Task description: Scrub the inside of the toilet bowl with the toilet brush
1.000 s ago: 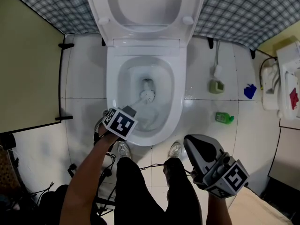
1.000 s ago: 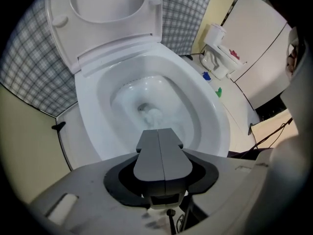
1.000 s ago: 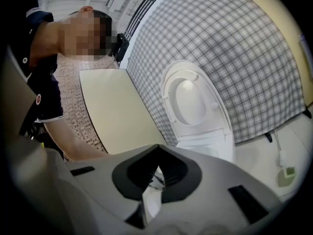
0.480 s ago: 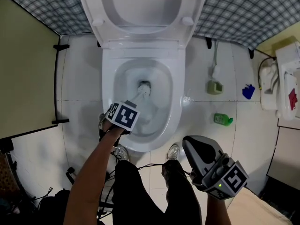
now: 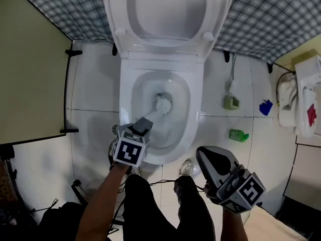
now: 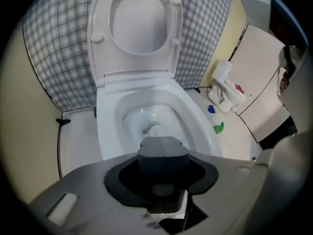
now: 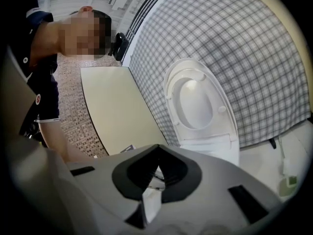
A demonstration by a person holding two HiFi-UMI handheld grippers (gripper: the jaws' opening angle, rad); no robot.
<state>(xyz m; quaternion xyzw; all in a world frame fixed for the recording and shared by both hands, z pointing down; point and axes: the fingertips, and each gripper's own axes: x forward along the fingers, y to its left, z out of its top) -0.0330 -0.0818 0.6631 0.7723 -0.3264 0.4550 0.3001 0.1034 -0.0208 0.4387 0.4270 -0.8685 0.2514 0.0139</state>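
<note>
Your left gripper (image 5: pixel 143 125) clamps the brush (image 5: pixel 163 104), handle slanting forward-down into the bowl (image 5: pixel 126 98); your right gripper (image 5: pixel 205 153), closed empty, hangs farther back.

surface: white tiled floor (image 5: pixel 90 99) | middle: toilet (image 5: pixel 125 109) stands on it | right of toilet, apart from each other: small green-grey holder (image 5: pixel 230 102), blue object (image 5: pixel 266 107), green bottle (image 5: pixel 239 135) lying flat | in front of toilet: person's shoes (image 5: pixel 187 167), black cables (image 5: pixel 160 178) beside them
</note>
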